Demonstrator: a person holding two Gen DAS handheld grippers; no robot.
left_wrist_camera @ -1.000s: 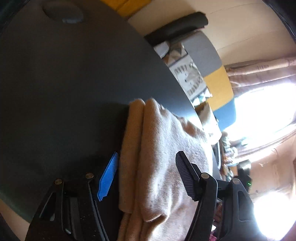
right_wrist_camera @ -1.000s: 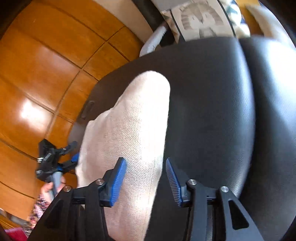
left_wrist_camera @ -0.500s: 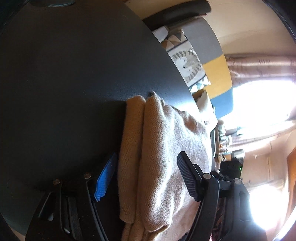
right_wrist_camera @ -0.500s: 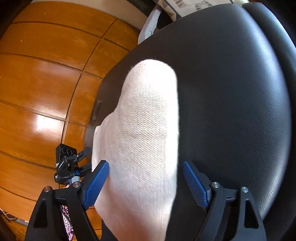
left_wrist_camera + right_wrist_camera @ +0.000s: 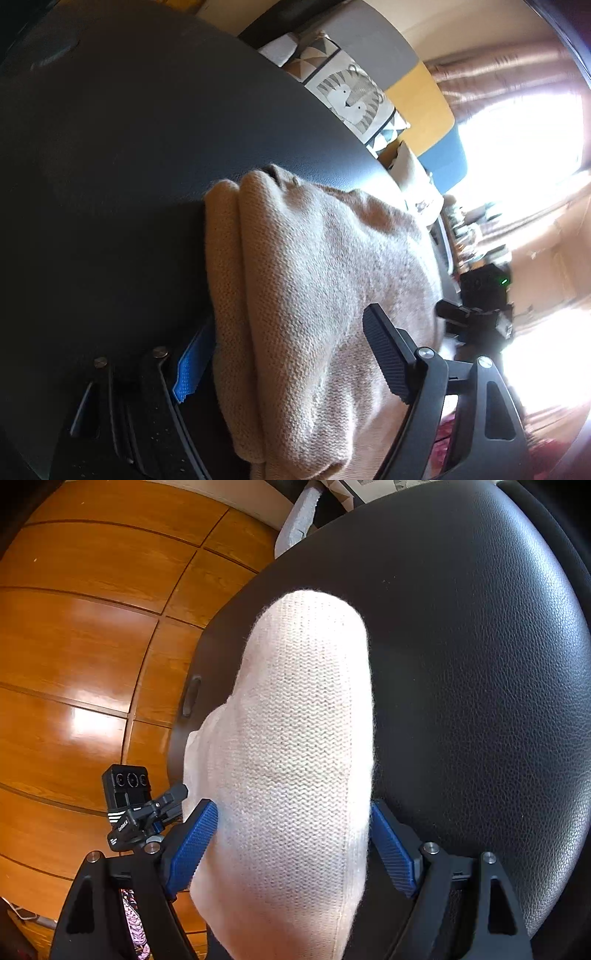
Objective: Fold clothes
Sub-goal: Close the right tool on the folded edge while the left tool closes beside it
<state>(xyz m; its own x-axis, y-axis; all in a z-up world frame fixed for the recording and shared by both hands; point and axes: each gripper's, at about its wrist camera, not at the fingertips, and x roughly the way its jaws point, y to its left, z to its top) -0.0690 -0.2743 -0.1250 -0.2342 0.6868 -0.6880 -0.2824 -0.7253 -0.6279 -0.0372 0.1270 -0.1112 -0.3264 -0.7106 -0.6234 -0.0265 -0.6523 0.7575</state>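
Note:
A folded beige knit garment [image 5: 314, 266] lies on a black leather seat [image 5: 129, 166]. My left gripper [image 5: 288, 360] straddles its near end; the jaws are opening, the blue pad [image 5: 194, 363] beside the folded edge and the other pad above the cloth, not pressing. In the right wrist view the same garment [image 5: 295, 720] looks cream, and my right gripper [image 5: 291, 849] stands open around it with a pad at each side. Each view also shows the other gripper: the right one [image 5: 480, 306] and the left one [image 5: 140, 808] at opposite ends of the garment.
The seat's [image 5: 461, 646] rounded edge drops to a glossy wooden floor [image 5: 74, 646]. Behind the seat a sofa holds an animal-print cushion [image 5: 354, 99]. A bright curtained window [image 5: 517, 110] glares at the right.
The right jaws spread from a narrow gap to wide on both sides of the garment, and that gripper came lower and closer. The left view rolled and its jaws widened a little.

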